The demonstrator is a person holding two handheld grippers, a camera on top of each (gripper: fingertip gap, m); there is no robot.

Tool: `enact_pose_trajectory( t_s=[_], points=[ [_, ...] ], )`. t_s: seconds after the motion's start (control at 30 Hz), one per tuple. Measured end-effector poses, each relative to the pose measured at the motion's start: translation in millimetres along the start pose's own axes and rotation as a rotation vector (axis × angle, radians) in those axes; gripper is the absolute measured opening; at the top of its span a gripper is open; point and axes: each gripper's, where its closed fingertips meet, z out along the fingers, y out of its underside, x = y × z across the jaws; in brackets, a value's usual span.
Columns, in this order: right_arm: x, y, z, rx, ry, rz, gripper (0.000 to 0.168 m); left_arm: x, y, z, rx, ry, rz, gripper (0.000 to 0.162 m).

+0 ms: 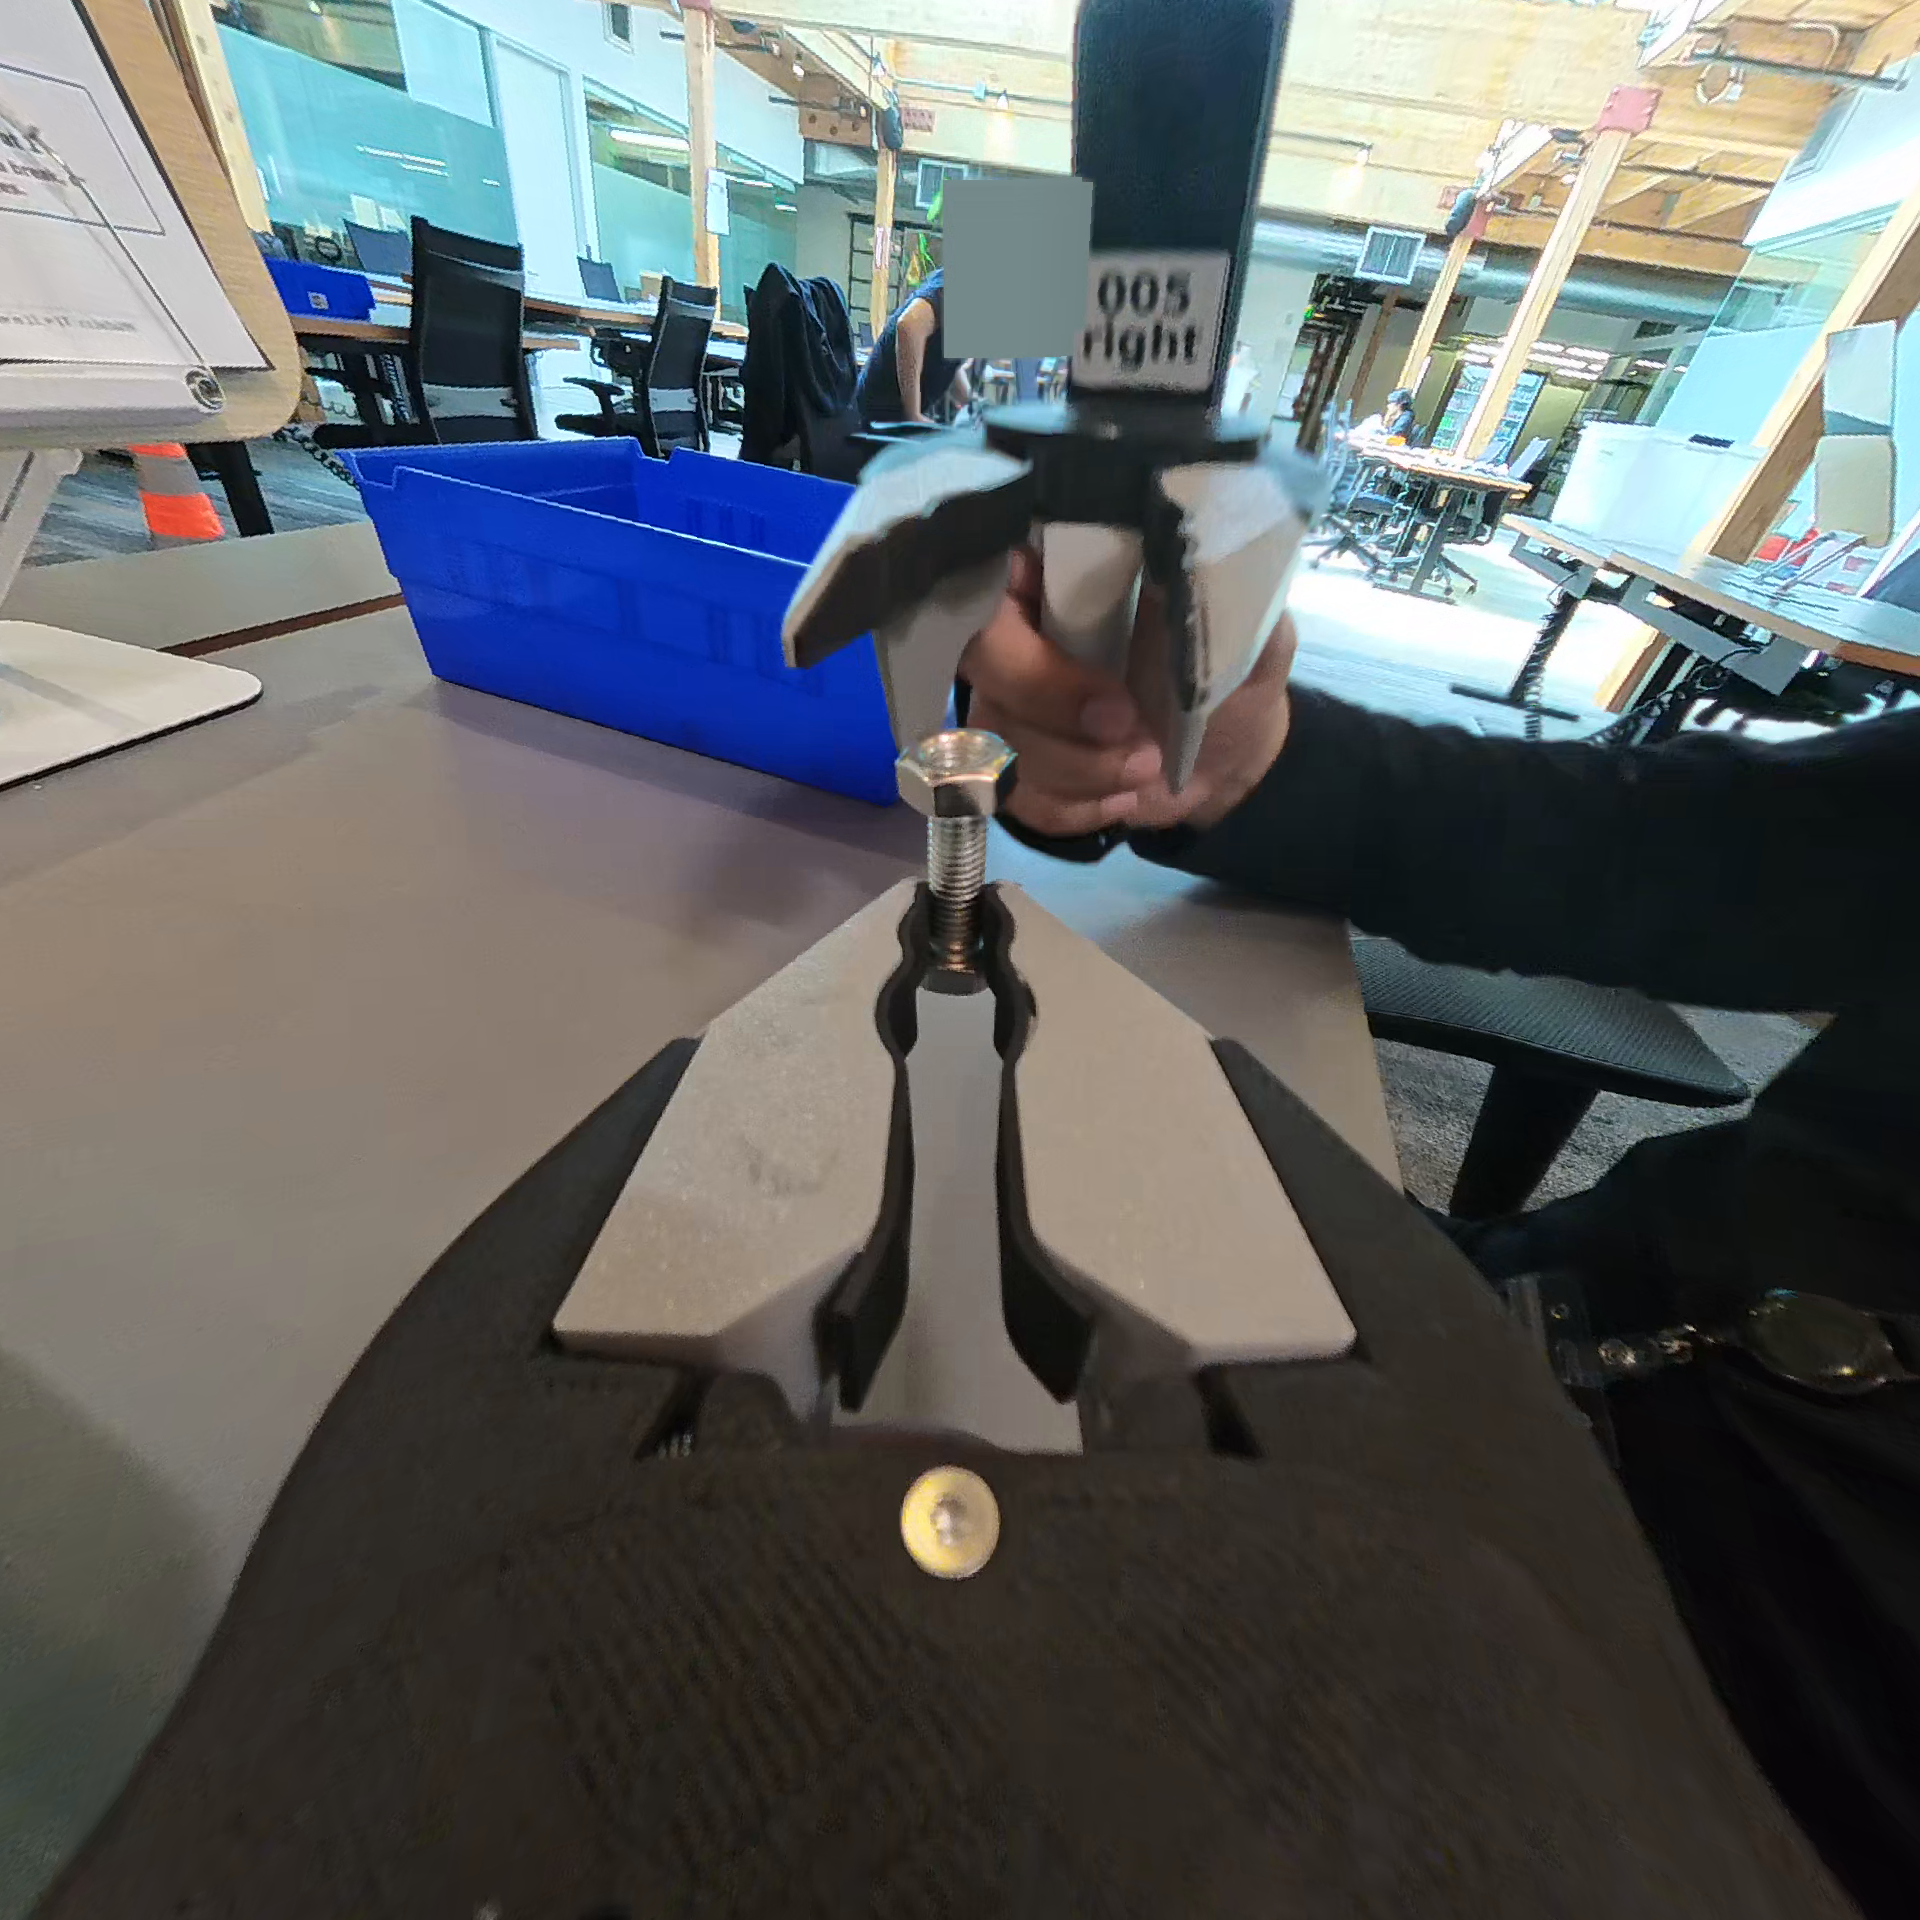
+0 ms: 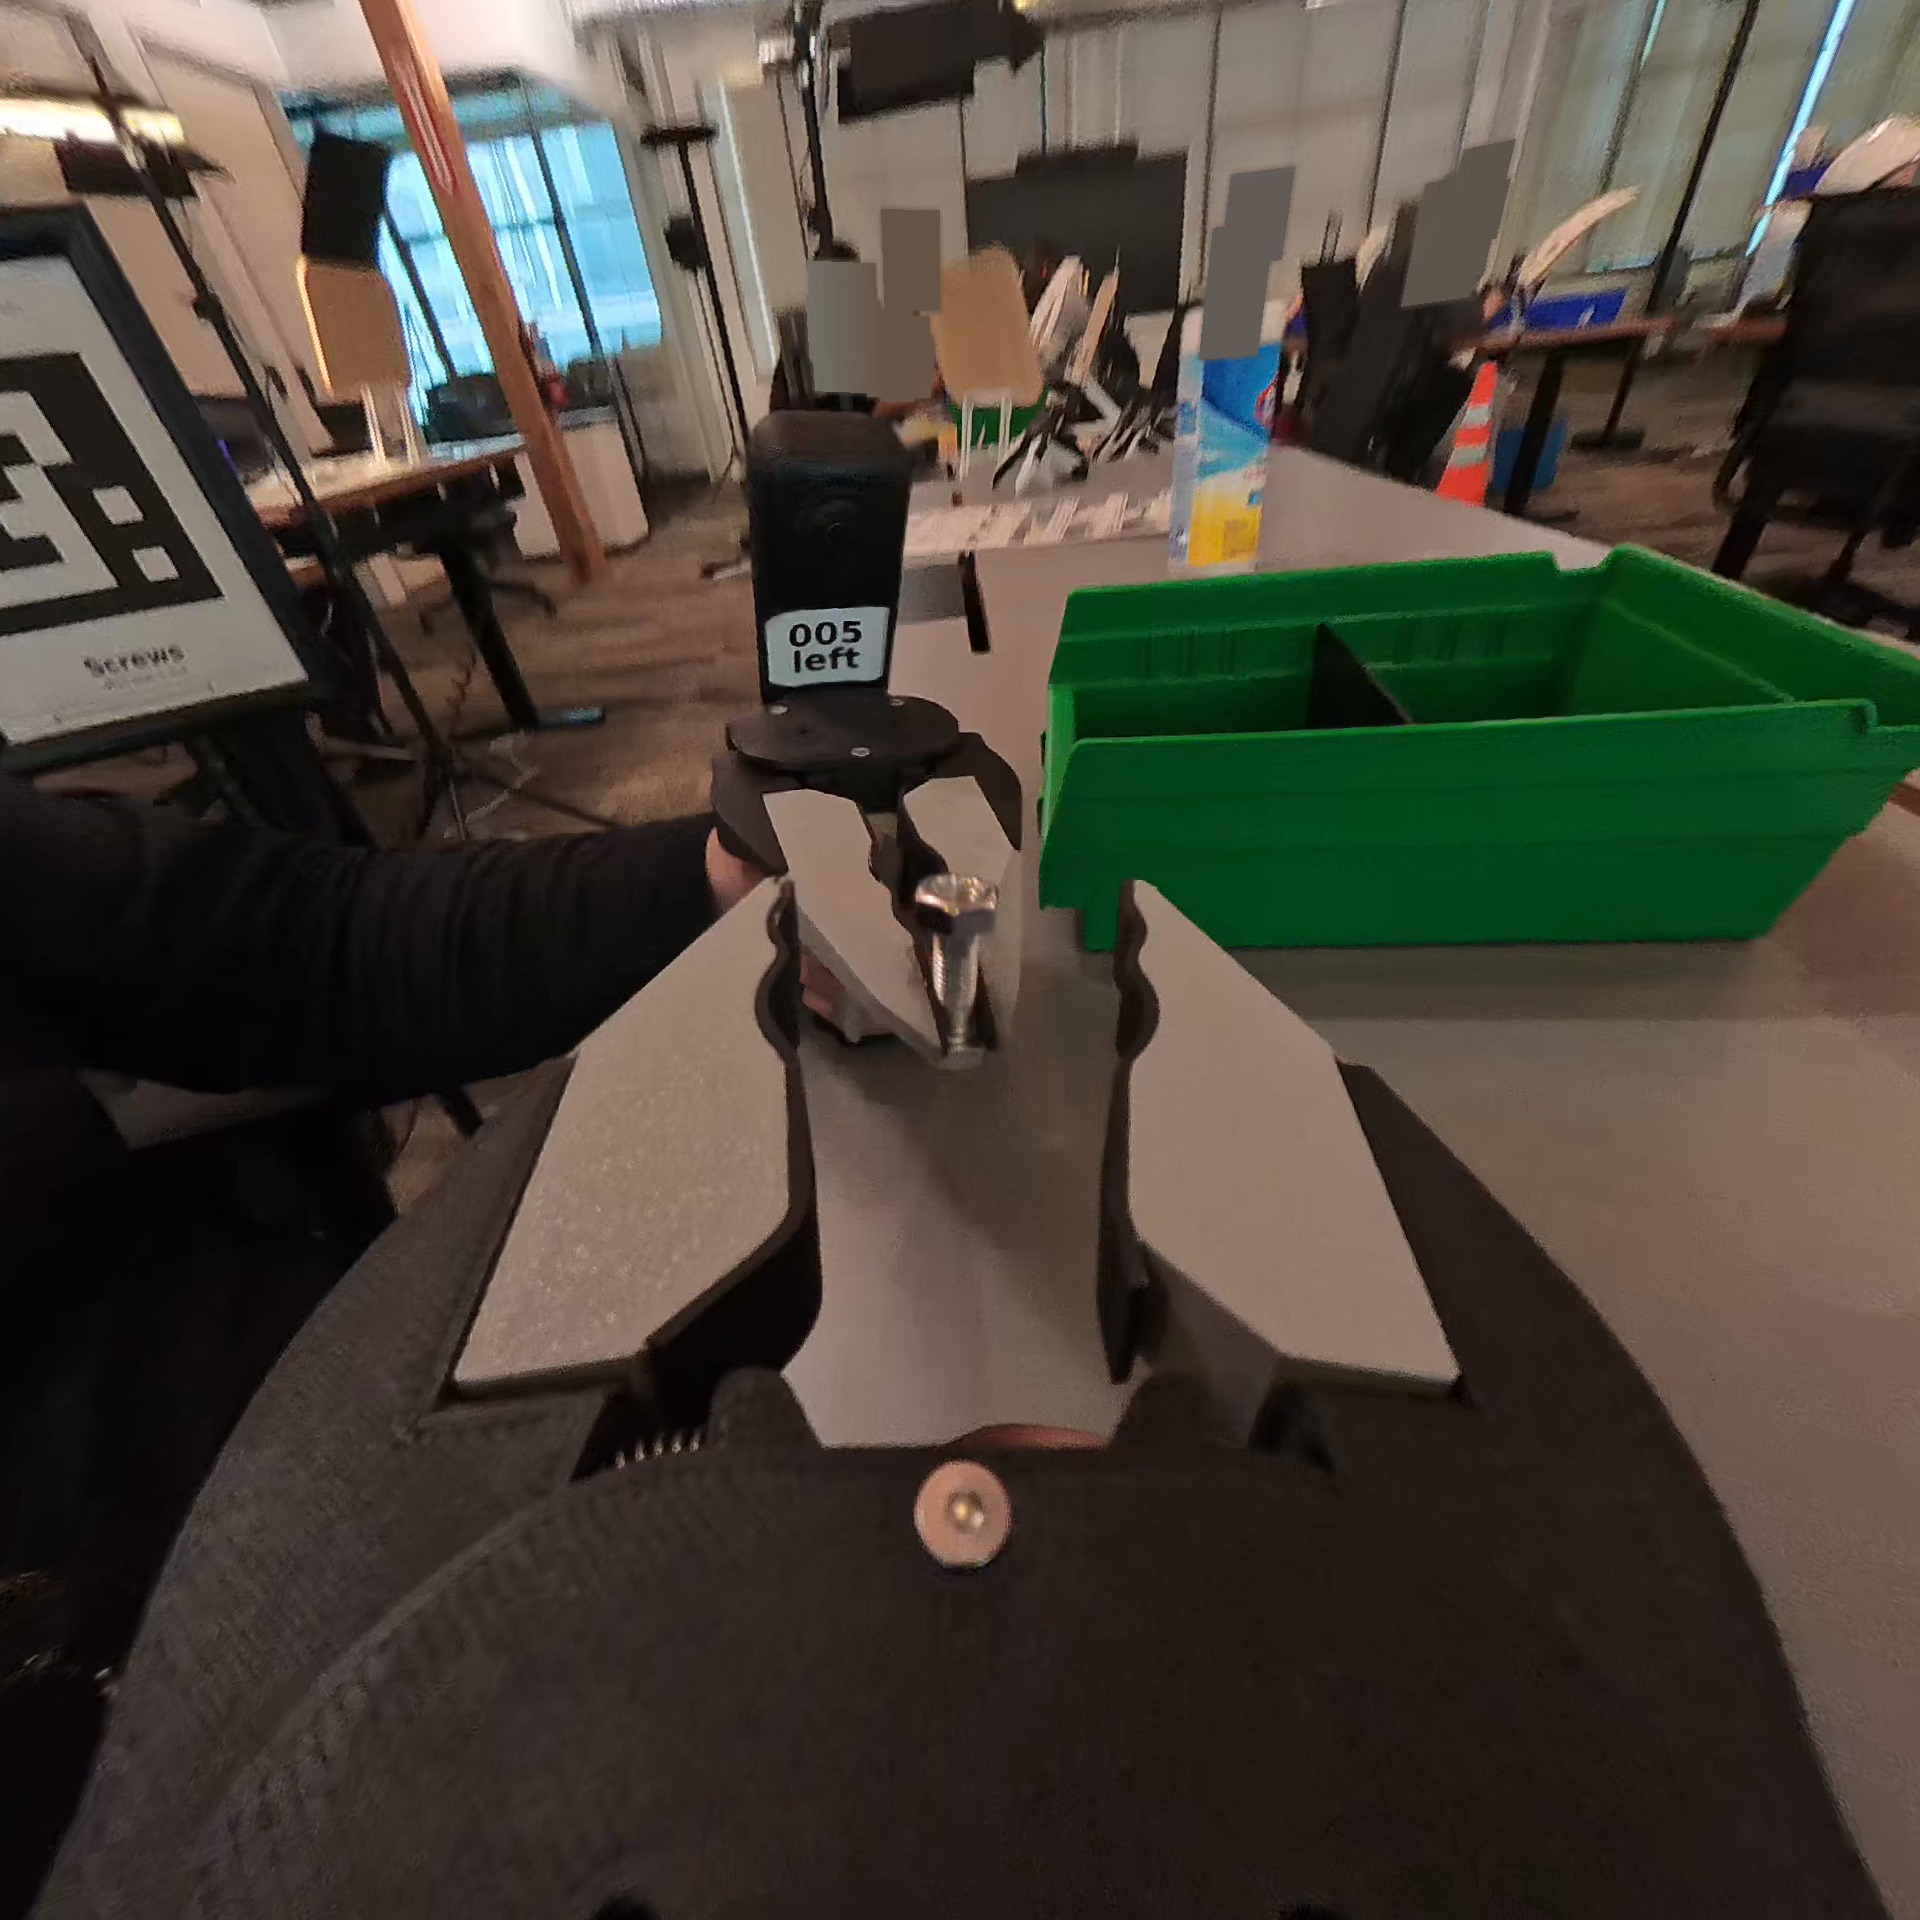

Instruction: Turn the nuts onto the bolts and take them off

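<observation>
A silver bolt stands upright, head down and thread up. A silver hex nut sits on its top end. My left gripper is shut on the lower part of the bolt, just above the grey table. My right gripper is open and empty, held by a hand just above and behind the nut. In the right wrist view the right gripper has its fingers wide apart, with the nut showing between the tips. There the left gripper faces it and holds the bolt.
A blue bin stands on the table behind the bolt. A green divided bin stands to the right, with a tall canister behind it. A sign on a stand is at the left, and a white stand base is on the table. Both grippers' tips are close together, under 4 cm apart.
</observation>
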Motion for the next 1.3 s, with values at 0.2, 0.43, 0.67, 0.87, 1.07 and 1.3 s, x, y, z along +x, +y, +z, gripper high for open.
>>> enact_pose_trajectory(
  t_s=[0.2,0.43,0.67,0.87,1.07,1.3],
  points=[
    [-4.5,2.6,0.8,0.056,-0.006,0.014,0.063,-5.8,3.6,4.8,-0.03,-0.06,0.04,0.006],
    [-10.2,7.6,12.1,0.022,0.064,-0.096,0.061,-6.9,2.6,7.1,-0.025,-0.11,0.098,0.006],
    [-12.8,9.3,14.8,0.03,0.03,-0.048,0.061,-3.3,1.9,7.5,-0.017,-0.102,0.108,0.006],
    [-13.6,11.8,19.6,0.017,0.028,-0.047,0.061,-3.0,2.2,8.4,-0.02,-0.101,0.107,0.006],
    [-15.3,13.0,21.6,0.011,0.022,-0.048,0.06,-4.9,2.0,8.5,-0.019,-0.11,0.099,0.006],
    [-14.1,13.4,21.1,0.01,0.028,-0.043,0.06,-8.0,0.5,7.2,-0.008,-0.123,0.085,0.006]
  ],
)
